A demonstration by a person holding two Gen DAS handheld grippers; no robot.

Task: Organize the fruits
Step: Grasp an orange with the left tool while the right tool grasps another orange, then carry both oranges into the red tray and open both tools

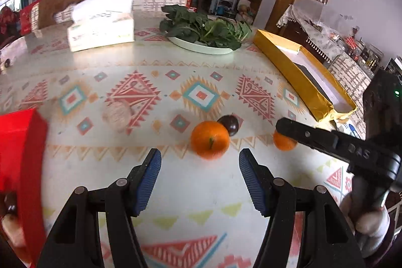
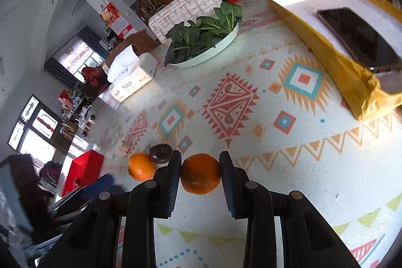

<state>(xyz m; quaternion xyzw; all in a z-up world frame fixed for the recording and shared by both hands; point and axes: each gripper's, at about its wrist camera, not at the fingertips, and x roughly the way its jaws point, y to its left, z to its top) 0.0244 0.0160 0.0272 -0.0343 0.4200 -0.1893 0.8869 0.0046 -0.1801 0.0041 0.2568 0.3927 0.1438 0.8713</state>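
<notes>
A: Nearest me, the right tongs [image 2: 200, 176] are pressed in on a mandarin [image 2: 200, 173] sitting on the patterned worktop [image 2: 289, 167], a pad against each side of it.

B: And the left tongs [image 1: 200, 181]?

A: Standing about half open over bare cloth, nothing between the pads. From them, a second mandarin [image 1: 210, 139] lies just ahead at twelve o'clock, and a dark plum [image 1: 229, 124] touches it at about one o'clock.

B: Where is the gripped fruit from there?

A: At two o'clock, partly hidden behind a finger of the right tongs.

B: Any box for them?

A: A red box [image 1: 20, 142] sits at the left tongs' nine o'clock, blurred; something dark and something pale show at its lower edge, but I cannot tell what. Further off, a long gold box [image 1: 296, 69] with a phone [image 2: 359, 37] inside lies at two o'clock.

B: And farthest?

A: A plate of leafy greens [image 1: 208, 29] at twelve, and a tissue pack [image 1: 100, 24] at eleven.
</notes>
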